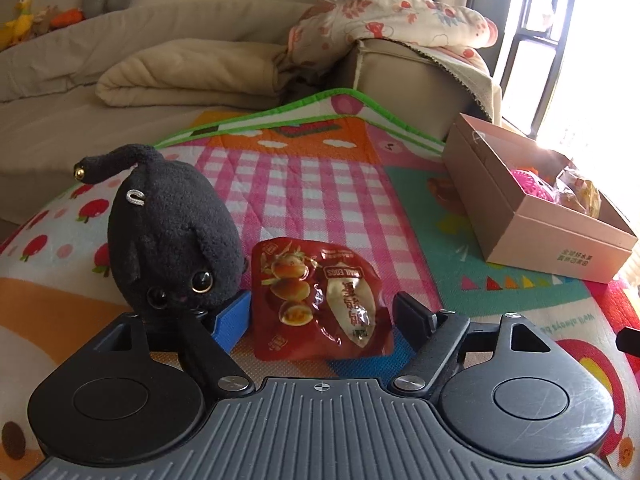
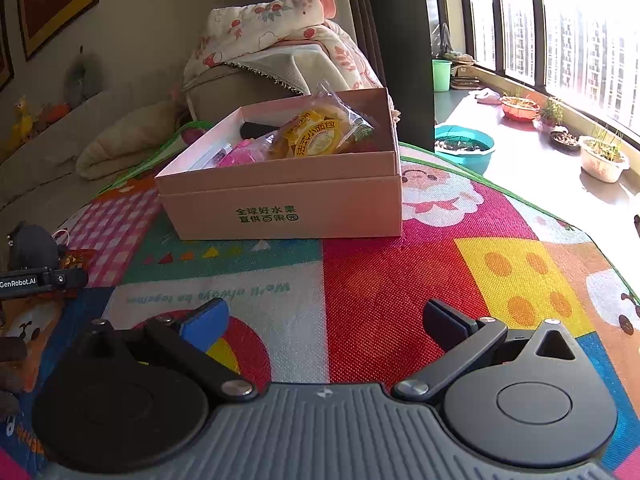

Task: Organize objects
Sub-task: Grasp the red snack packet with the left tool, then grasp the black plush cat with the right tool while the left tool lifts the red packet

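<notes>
A red snack packet (image 1: 322,300) lies flat on the colourful play mat (image 1: 320,184), between the open fingers of my left gripper (image 1: 320,314). A black plush cat (image 1: 172,236) lies just left of the packet, against the blue left finger (image 1: 230,320). A pink cardboard box (image 2: 280,196) stands open on the mat; it holds a yellow bread packet (image 2: 320,136) and pink items (image 2: 240,154). The box also shows at the right in the left wrist view (image 1: 532,208). My right gripper (image 2: 324,324) is open and empty, low over the mat in front of the box.
A beige sofa (image 1: 120,60) with a folded blanket (image 1: 188,72) and a floral quilt (image 1: 392,16) lies behind the mat. Plant pots (image 2: 600,156) and a teal basin (image 2: 464,148) stand by the window at the right. The left gripper's body (image 2: 40,280) shows at the left edge.
</notes>
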Tool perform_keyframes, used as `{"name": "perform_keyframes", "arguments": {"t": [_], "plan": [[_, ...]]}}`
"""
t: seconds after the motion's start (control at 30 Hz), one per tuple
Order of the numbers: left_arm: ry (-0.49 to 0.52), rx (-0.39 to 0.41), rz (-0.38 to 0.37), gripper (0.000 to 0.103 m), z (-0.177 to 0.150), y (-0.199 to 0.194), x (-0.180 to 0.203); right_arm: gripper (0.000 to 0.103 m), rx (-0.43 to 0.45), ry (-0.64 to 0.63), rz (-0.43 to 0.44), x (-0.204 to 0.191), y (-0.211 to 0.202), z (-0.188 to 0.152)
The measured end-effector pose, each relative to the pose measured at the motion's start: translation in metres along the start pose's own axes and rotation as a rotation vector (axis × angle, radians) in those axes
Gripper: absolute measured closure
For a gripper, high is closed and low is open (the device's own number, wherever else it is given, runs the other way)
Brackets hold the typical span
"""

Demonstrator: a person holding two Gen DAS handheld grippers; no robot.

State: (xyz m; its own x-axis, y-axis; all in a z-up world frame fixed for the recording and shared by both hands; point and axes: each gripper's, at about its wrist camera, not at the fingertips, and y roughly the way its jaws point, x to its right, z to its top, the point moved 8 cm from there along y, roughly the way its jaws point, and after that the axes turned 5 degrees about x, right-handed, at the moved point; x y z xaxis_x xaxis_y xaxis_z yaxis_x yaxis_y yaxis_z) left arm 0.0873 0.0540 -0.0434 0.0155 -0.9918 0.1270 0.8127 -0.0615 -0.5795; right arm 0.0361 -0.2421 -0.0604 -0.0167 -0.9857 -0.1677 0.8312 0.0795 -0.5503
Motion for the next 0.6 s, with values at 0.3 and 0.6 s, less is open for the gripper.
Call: {"name": "perform_keyframes", "arguments": {"t": [0.3,0.6], "plan": [[0.063,0.016,-0.030,0.026,-0.001,0.001,0.008,0.000,-0.010,-0.010,-0.004,0.000,0.002,-0.001],[0.088,0.005,-0.195,0.026,-0.044,-0.070,0.001,0.000,-0.100,-0.112,0.067,-0.052,0.011,-0.003]]}}
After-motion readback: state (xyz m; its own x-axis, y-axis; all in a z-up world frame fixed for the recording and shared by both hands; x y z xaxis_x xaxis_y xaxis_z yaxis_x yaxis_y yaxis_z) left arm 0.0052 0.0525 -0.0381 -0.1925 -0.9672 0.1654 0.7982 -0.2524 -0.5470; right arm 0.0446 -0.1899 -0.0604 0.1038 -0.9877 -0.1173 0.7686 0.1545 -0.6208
